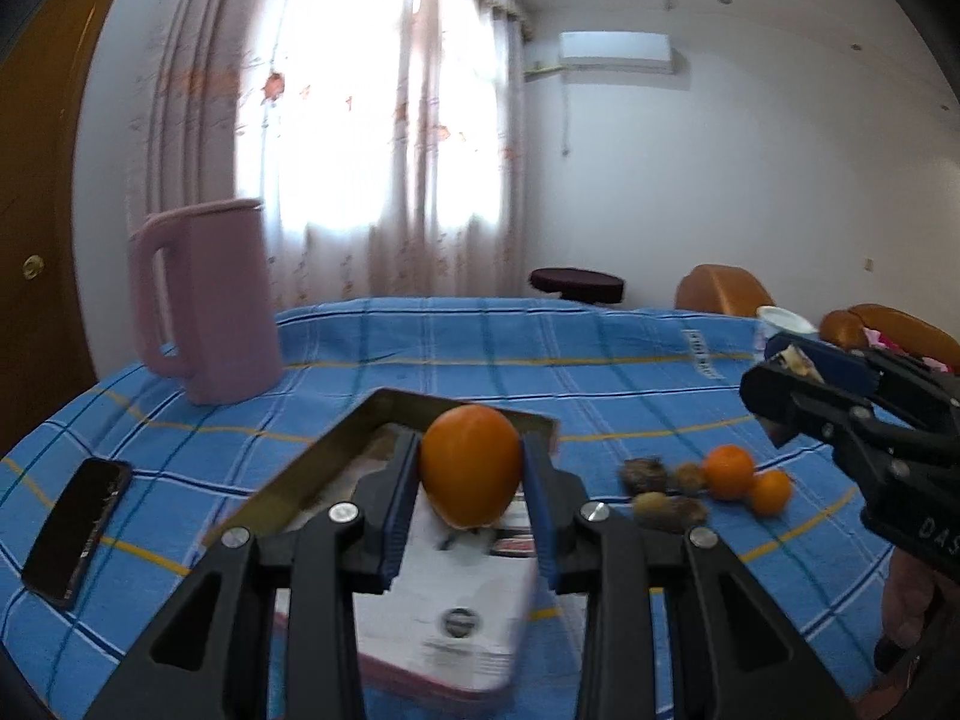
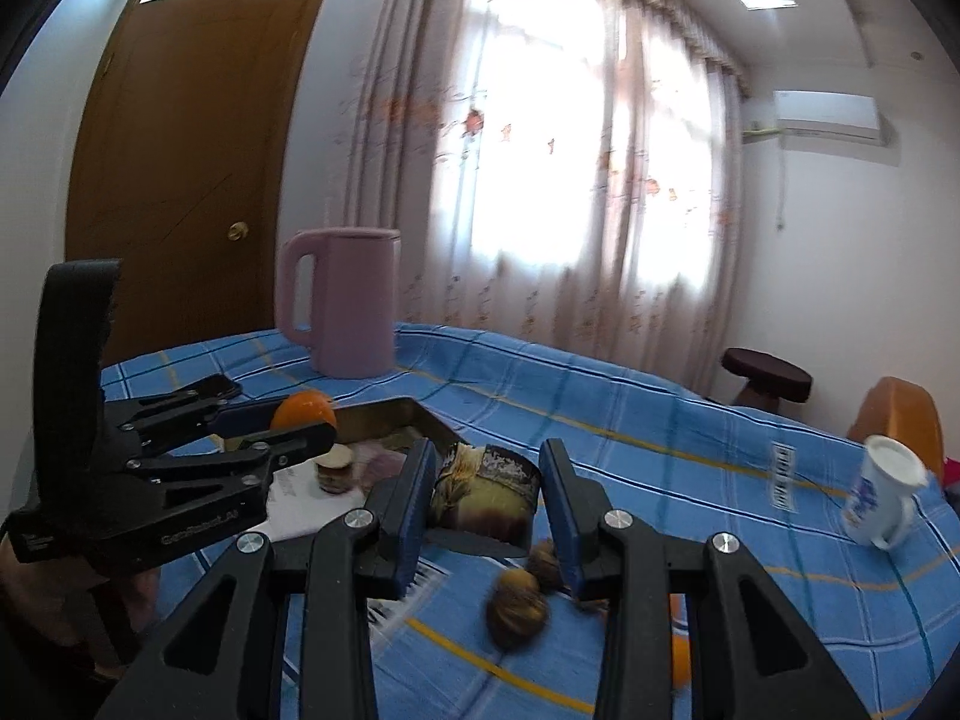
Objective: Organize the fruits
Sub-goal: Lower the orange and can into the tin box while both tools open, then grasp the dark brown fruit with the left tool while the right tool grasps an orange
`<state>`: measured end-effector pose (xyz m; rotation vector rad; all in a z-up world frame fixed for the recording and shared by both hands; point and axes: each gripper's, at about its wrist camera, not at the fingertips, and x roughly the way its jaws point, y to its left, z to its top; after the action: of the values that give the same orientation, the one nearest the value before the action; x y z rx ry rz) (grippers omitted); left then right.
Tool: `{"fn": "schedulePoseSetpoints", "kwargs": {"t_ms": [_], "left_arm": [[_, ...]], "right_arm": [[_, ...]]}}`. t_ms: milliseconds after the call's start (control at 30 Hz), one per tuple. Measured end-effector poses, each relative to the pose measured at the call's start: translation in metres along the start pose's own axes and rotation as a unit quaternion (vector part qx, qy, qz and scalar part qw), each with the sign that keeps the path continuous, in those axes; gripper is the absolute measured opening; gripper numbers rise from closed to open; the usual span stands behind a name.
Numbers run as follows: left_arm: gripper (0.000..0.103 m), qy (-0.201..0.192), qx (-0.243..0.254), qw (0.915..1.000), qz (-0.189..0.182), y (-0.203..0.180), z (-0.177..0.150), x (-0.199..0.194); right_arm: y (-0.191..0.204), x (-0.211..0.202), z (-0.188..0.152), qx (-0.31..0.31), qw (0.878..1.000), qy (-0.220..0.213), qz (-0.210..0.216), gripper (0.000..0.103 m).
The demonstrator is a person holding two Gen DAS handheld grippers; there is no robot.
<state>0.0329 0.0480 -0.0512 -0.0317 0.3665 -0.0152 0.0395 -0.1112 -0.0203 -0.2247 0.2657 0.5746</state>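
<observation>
Gripping an orange (image 1: 470, 467) between its blue-padded fingers, the left claw (image 1: 470, 501) hung over a shallow metal tray (image 1: 336, 444) on the table, whose blue checked cloth (image 1: 480, 354) ran out ahead of it. The orange sat squeezed at the fingertips, clear of the tray floor as far as I could tell. Under and just behind that claw lay a white booklet (image 1: 456, 606), blurred. Off to its right, beside the tray, a small heap of fruit rested on the cloth: two little oranges (image 1: 729, 472) touching each other, and some brownish kiwis (image 1: 645, 475) close against them. Further right, the right claw (image 2: 487, 498) held a small dark tin with a picture label (image 2: 489, 495) between its fingers, closed on it, raised above the cloth. Below that claw two of the brown fruits (image 2: 517, 606) lay near one another, smeared by motion. Ahead and to the left of the left claw stood a pink kettle (image 1: 204, 300); a black phone (image 1: 78, 531) lay flat at its far left. Far to the right of the right claw a white cup (image 2: 882, 495) stood tilted.
</observation>
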Motion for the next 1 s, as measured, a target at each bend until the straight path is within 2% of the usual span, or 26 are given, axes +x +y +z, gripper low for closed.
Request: {"fn": "schedulePoseSetpoints", "kwargs": {"t_ms": [300, 500, 733, 767, 800, 833, 900, 1000], "left_arm": [[0.035, 0.028, -0.029, 0.9982, 0.044, 0.06, 0.003, 0.018], [0.035, 0.059, -0.038, 0.9965, 0.046, 0.079, -0.001, 0.034], [0.037, 0.079, -0.041, 0.9952, 0.04, 0.083, -0.001, 0.043], [0.039, 0.078, -0.038, 0.995, 0.05, 0.082, 0.0, 0.043], [0.05, 0.079, -0.038, 0.9947, 0.053, 0.082, 0.0, 0.042], [0.058, 0.078, -0.039, 0.9948, 0.051, 0.082, 0.002, 0.041], [0.067, 0.07, -0.038, 0.9954, 0.054, 0.079, 0.005, 0.035], [0.074, 0.049, -0.03, 0.9967, 0.058, 0.07, 0.013, 0.023]], "right_arm": [[0.053, 0.057, 0.008, -0.021, 0.997, 0.048, 0.062, 0.038], [0.076, 0.096, -0.002, -0.027, 0.991, 0.104, 0.079, 0.038], [0.085, 0.115, -0.013, -0.021, 0.984, 0.151, 0.093, 0.038], [0.084, 0.116, -0.012, -0.019, 0.983, 0.154, 0.093, 0.039], [0.083, 0.115, -0.012, -0.016, 0.983, 0.155, 0.093, 0.043], [0.08, 0.112, -0.012, -0.014, 0.984, 0.151, 0.092, 0.052], [0.073, 0.1, -0.012, -0.01, 0.986, 0.141, 0.09, 0.06], [0.053, 0.075, -0.01, -0.003, 0.99, 0.123, 0.069, 0.06]]}}
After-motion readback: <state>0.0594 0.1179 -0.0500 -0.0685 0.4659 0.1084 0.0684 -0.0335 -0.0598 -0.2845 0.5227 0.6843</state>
